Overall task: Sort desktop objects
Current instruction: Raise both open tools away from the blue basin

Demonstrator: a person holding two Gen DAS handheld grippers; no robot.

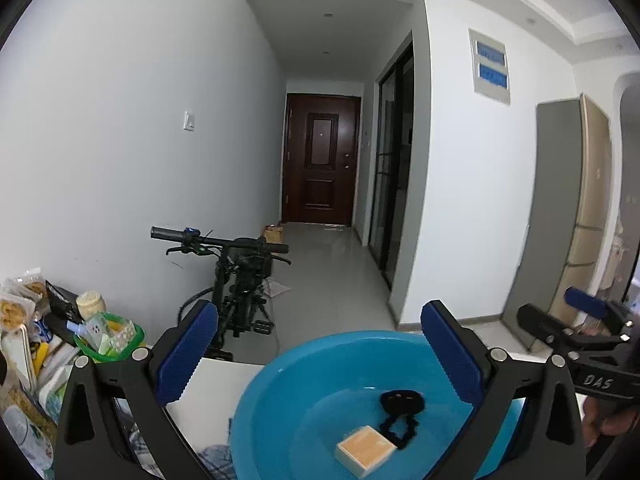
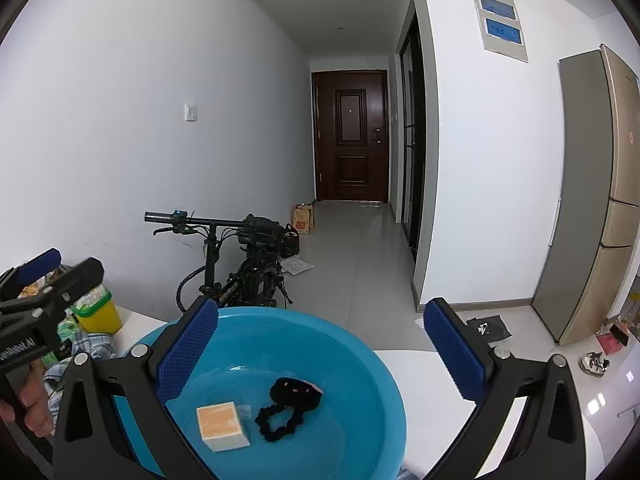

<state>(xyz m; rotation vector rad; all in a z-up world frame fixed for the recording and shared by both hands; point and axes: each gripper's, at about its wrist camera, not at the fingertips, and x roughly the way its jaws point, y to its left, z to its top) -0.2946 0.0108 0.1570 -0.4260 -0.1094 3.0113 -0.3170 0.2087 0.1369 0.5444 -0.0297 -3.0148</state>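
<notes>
Tongs on both sides stand wide apart with nothing between their blue pads: the left tongs (image 1: 318, 354) hang over the near-left rim of the blue basin (image 1: 280, 396), the right tongs (image 2: 320, 354) over its near-right side. Inside the basin lie a small box with an orange top (image 1: 366, 455) and a black hair tie with a fuzzy charm (image 1: 400, 412), the tie just beside the box on its far right, perhaps touching it. These look already sorted. On the white surface (image 1: 224, 384) at the left wait the unsorted things: a yellow bin lined with green (image 1: 110, 340) full of small packets, snack bags (image 1: 18, 304) at the far left, and a plaid cloth (image 2: 86, 342) beside the basin.

The step in hand seems to be fetching the next piece from that left heap. The left tongs are the better placed; they should swing left, clear of the basin rim, then drop onto one single item, pads square to its narrow sides. Packets in the bin stand crowded, so picking the topmost one avoids dragging its neighbours out. The right tongs should stay clear of the basin's middle, leaving it free for the drop.
</notes>
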